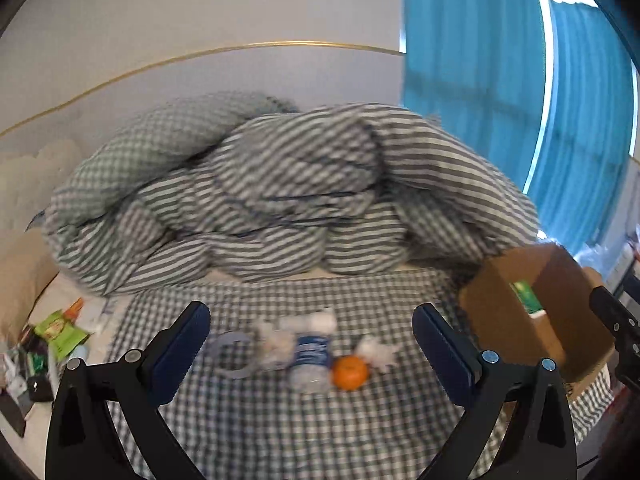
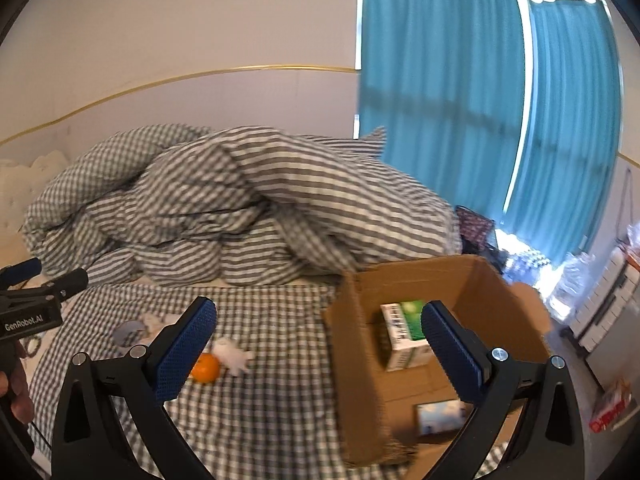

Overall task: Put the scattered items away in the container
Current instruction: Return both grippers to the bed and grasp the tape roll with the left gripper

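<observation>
On the checked bedsheet lie a tape roll [image 1: 234, 354], a crumpled plastic water bottle [image 1: 310, 358], an orange [image 1: 350, 372] and a white crumpled wad [image 1: 378, 352]. My left gripper [image 1: 311, 344] is open and empty, hovering above and in front of them. The cardboard box [image 2: 360, 344] stands open at the right; a green-and-white carton [image 2: 404, 334] and a pale blue pack [image 2: 438, 416] lie inside. My right gripper [image 2: 318, 346] is open and empty, straddling the box's left wall. The orange [image 2: 205, 367] and white wad [image 2: 232, 356] show beside its left finger.
A bunched striped and checked duvet [image 1: 280, 196] fills the back of the bed. Snack packets and small clutter [image 1: 52, 344] lie at the left edge. Blue curtains [image 2: 460, 100] hang at the right. The left gripper's body [image 2: 28, 312] shows in the right wrist view.
</observation>
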The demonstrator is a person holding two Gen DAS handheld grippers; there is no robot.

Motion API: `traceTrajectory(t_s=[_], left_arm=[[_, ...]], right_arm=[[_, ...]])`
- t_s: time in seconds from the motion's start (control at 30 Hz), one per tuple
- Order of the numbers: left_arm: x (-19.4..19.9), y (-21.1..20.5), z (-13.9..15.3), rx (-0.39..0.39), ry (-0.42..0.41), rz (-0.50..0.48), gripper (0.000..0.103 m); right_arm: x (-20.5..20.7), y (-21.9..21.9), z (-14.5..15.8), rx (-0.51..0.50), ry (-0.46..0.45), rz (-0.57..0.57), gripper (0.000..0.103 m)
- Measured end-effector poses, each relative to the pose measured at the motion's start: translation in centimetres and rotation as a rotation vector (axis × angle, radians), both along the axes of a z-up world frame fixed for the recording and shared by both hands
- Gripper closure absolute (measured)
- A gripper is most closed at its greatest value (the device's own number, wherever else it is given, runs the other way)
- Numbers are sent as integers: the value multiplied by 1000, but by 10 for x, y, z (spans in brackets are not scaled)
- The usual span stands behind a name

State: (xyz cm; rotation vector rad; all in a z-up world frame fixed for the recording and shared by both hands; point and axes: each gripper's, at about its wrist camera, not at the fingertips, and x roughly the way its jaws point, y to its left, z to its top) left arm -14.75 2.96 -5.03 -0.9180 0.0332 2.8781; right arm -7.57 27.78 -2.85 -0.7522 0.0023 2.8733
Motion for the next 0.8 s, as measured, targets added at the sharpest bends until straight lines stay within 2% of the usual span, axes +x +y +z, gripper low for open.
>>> traceTrajectory(t_s=[0.17, 0.37, 0.67, 0.8], left_arm=[[-3, -40, -14, 23, -25, 62, 0], [-23, -66, -50, 36, -73, 105, 0], [-55, -79, -111, -24, -121, 93, 0], [-74, -89, -142, -60, -158, 126, 0]], right_arm=[[-14, -34, -11, 17, -26, 47, 0], [-28, -59, -29, 48, -63, 86, 0], [-63, -74, -71, 57, -143, 119, 0], [-77, -76, -89, 51, -171, 126, 0]])
